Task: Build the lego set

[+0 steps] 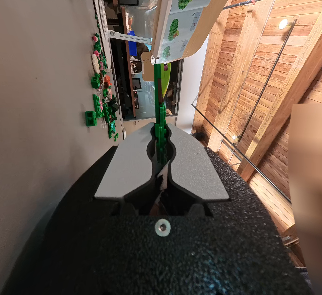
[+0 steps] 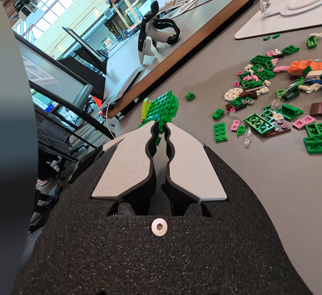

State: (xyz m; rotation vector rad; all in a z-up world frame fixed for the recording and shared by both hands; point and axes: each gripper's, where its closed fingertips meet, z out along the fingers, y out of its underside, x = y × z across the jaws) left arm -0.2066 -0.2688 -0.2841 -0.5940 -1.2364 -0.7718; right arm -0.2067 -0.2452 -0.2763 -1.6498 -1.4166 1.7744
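My left gripper (image 1: 161, 128) is shut on the green lego build (image 1: 159, 91), a flat stack of plates seen edge-on, with a lime part (image 1: 166, 77) at its far end. The build is held in the air, away from the grey table (image 1: 43, 77). In the right wrist view the same build (image 2: 162, 107) sits just past my right gripper (image 2: 162, 126). Its jaws are almost closed on a green lego piece (image 2: 158, 141) at the build's near edge. I cannot tell whether that piece is loose or part of the build. Each gripper is hidden from the other's view.
Loose bricks (image 2: 261, 80) in green, pink, white, orange and brown lie on the table (image 2: 261, 190) to the right; they also show in the left wrist view (image 1: 102, 94). A small green brick (image 2: 190, 95) lies apart. An instruction booklet (image 1: 181, 16) hangs on a white stand (image 2: 278, 16).
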